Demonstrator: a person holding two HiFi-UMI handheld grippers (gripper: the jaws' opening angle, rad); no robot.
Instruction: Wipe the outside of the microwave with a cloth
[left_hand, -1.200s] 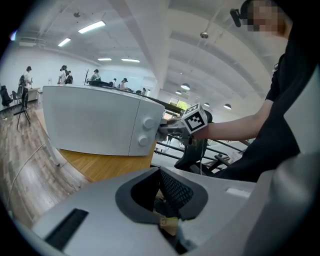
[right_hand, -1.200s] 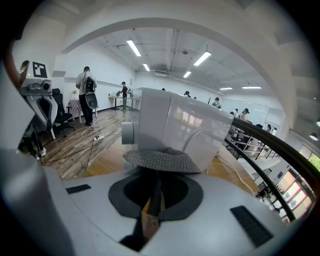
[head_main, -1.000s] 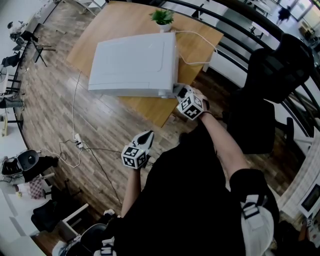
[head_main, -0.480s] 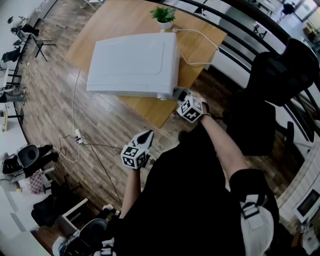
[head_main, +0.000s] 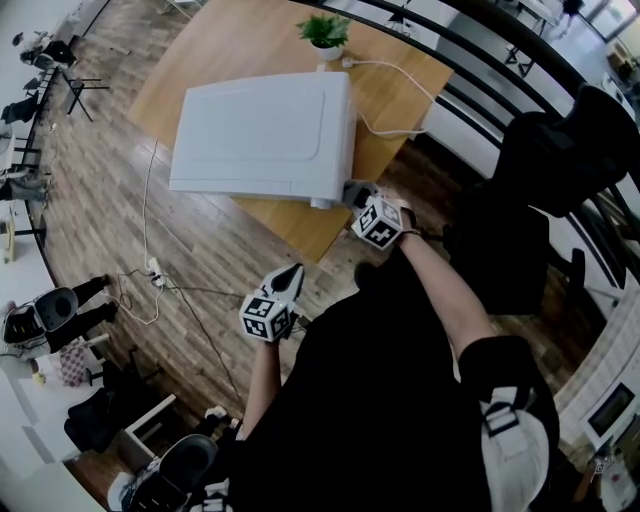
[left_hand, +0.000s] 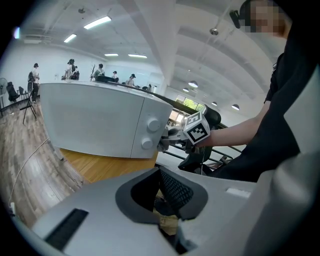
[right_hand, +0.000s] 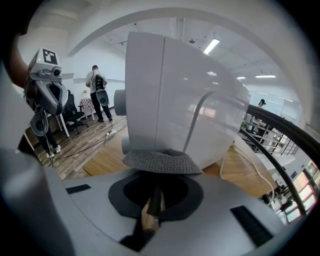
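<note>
A white microwave (head_main: 262, 130) stands on a wooden table (head_main: 298, 228). In the left gripper view its dial panel (left_hand: 148, 134) faces me. My right gripper (head_main: 355, 195) is at the microwave's near right corner, shut on a grey knitted cloth (right_hand: 160, 161). The cloth lies against the microwave's side wall (right_hand: 170, 100). My left gripper (head_main: 293, 271) hangs below the table edge, away from the microwave, its jaws together with nothing between them. From the left gripper (left_hand: 167, 200) I see the right gripper's marker cube (left_hand: 196, 127) beside the dials.
A potted plant (head_main: 325, 35) and a white cable (head_main: 392, 103) sit behind the microwave. A black chair (head_main: 540, 180) stands to the right, by a railing. A power strip and cables (head_main: 152, 270) lie on the wood floor at the left.
The right gripper with the cloth has stayed at the microwave's near right corner, shifting only slightly. The left gripper has barely moved. The head camera has drifted a little.
</note>
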